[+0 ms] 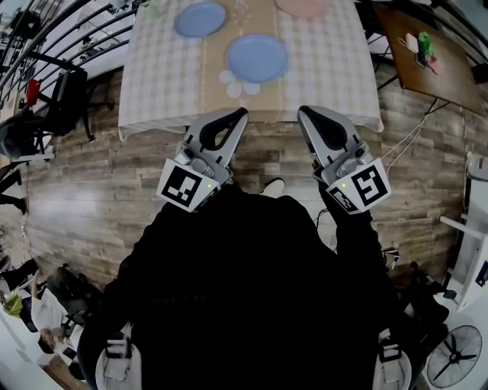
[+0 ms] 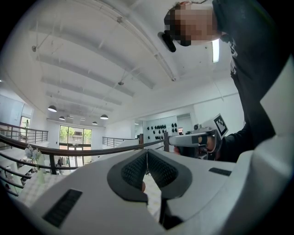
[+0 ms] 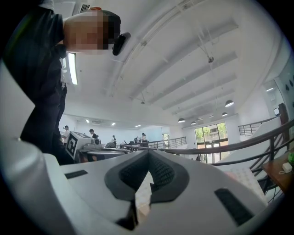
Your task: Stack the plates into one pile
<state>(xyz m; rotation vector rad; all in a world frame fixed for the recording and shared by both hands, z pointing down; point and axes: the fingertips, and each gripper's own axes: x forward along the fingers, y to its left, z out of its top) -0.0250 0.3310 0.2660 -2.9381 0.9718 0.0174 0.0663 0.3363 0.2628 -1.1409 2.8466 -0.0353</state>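
Three plates lie apart on the checked tablecloth in the head view: a blue plate near the middle, a second blue plate farther back on the left, and a pink plate at the far edge. My left gripper and right gripper hover side by side over the table's near edge, short of the plates. Both are shut with nothing between them. The left gripper view shows its own jaws closed and tilted up at the ceiling. The right gripper's jaws are likewise closed and empty.
A brown wooden table with a green object stands to the right. Dark chairs and a railing are at the left. A floor fan sits at the lower right. Wood plank floor lies between me and the table.
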